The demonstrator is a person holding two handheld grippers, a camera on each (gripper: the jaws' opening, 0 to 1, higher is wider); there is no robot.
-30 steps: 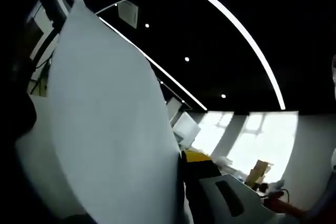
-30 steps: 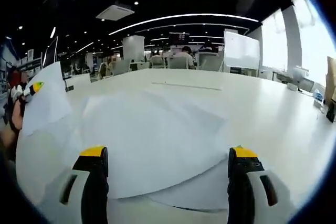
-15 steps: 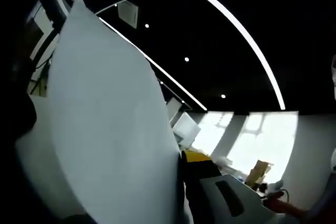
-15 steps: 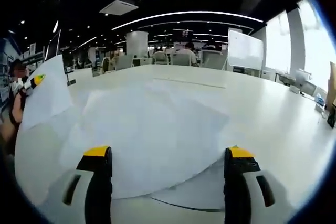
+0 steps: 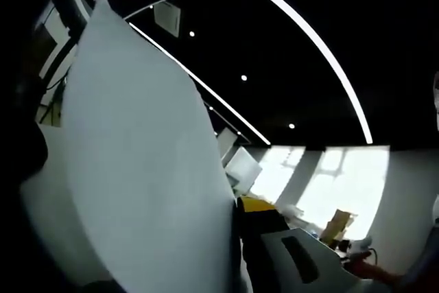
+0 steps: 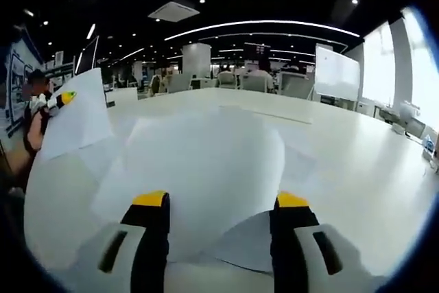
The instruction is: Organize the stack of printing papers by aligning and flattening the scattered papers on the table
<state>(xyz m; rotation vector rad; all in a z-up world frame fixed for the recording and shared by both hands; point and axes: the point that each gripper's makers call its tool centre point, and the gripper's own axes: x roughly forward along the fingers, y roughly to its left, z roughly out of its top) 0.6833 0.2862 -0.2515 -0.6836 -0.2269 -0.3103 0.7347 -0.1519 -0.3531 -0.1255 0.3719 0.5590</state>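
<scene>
Right gripper view: right gripper (image 6: 221, 207), yellow-tipped jaws narrower than one second ago but still parted, with the near edge of the scattered printing papers (image 6: 199, 169) between the tips; whether the tips touch paper cannot be told. Papers bulge upward at centre, more humped than before, on a white table (image 6: 357, 169). Left gripper (image 6: 60, 101) at 10 o'clock, holding one raised sheet (image 6: 79, 125). Whiteboard (image 6: 336, 77) at 2 o'clock; seated people at 12 o'clock, far off. Left gripper view: unchanged from earlier frames; held sheet (image 5: 144, 169) stands upright against the right jaw; the left gripper (image 5: 240, 217) is clamped on it. Ceiling light strips (image 5: 322, 53) at 1 o'clock.
</scene>
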